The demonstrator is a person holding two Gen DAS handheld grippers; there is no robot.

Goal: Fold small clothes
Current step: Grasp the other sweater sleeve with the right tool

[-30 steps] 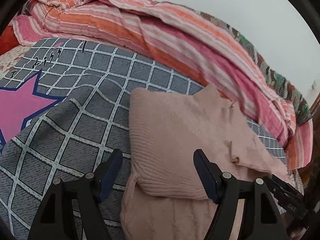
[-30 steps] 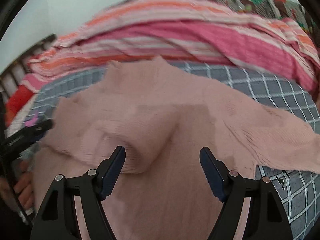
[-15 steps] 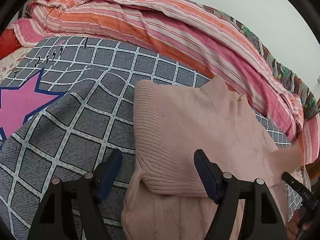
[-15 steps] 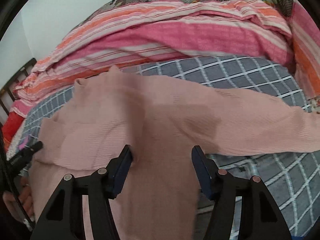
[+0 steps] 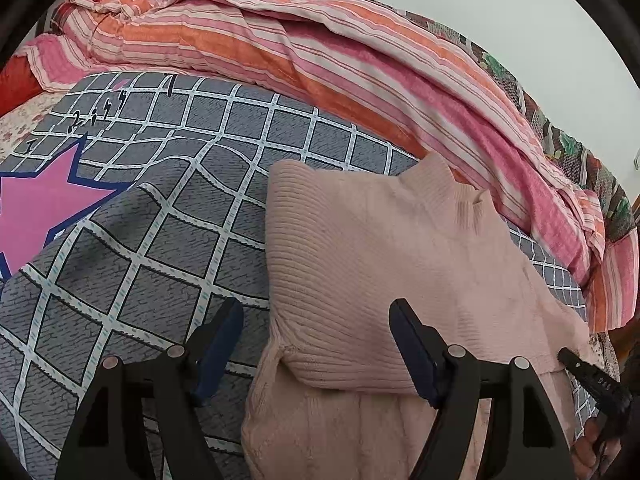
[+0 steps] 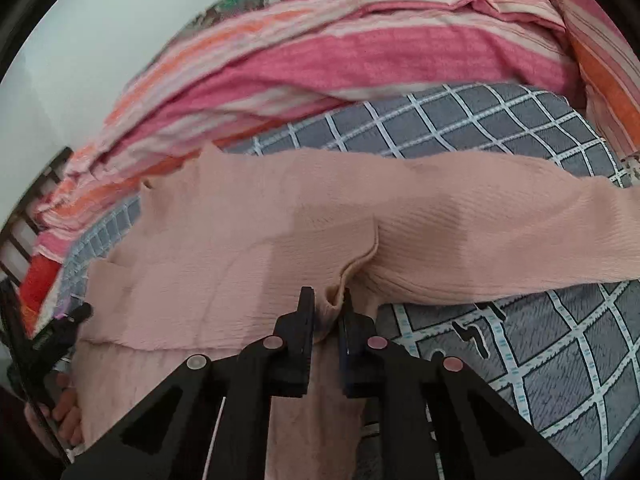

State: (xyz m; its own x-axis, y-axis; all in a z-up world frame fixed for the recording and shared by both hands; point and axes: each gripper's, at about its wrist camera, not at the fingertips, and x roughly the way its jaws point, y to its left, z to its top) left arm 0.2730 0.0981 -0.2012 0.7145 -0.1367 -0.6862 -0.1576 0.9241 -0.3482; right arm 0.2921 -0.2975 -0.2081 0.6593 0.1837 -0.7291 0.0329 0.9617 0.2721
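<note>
A pale pink knitted sweater [image 5: 372, 264] lies on the grey checked bedcover [image 5: 160, 216], one sleeve folded over its body. In the right wrist view the same sweater [image 6: 224, 240] spreads out with its other sleeve [image 6: 500, 232] stretched to the right. My right gripper [image 6: 327, 304] is closing on a pinched ridge of knit near the armpit, and its pads press the fold. My left gripper [image 5: 316, 324] stands open just above the sweater's folded edge, with cloth below the gap but not pinched.
A heaped striped pink and orange quilt [image 5: 320, 60] runs along the far side of the bed. A pink star [image 5: 36, 204] is printed on the bedcover at the left. A hand [image 6: 66, 412] shows at the lower left of the right wrist view.
My right gripper slid rightward along the sweater toward the outstretched sleeve and its jaws closed onto a fold of knit. The left gripper stayed where it was, open.
</note>
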